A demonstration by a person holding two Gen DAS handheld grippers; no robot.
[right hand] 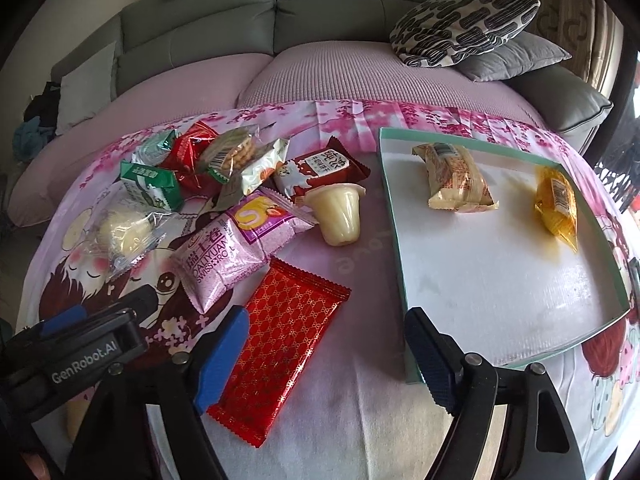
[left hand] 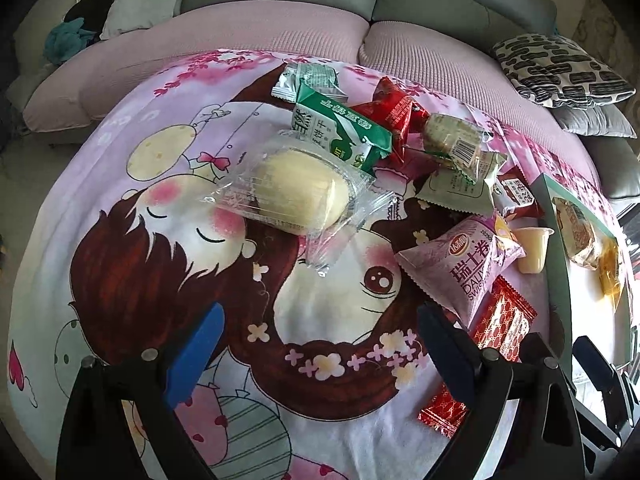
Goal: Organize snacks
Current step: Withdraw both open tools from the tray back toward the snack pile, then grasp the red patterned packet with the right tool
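Snack packets lie heaped on a cartoon-print cloth. In the left wrist view a clear-wrapped pale cake (left hand: 292, 192) lies ahead of my left gripper (left hand: 320, 312), which is open with only cloth between its fingers. A pink Swiss roll packet (left hand: 468, 264) and a red patterned packet (left hand: 504, 320) lie to its right. In the right wrist view my right gripper (right hand: 326, 314) is open, low over the cloth. The red patterned packet (right hand: 280, 344) lies flat beside its left finger, partly between the fingers and not pinched. A jelly cup (right hand: 340, 216) lies on its side further ahead.
A shallow teal-rimmed tray (right hand: 394, 240) at the right holds a beige packet (right hand: 456, 184) and a yellow packet (right hand: 558, 208). Green, red and brown packets crowd the back left. The left gripper's black housing (right hand: 92, 356) sits at lower left. A sofa with cushions stands behind.
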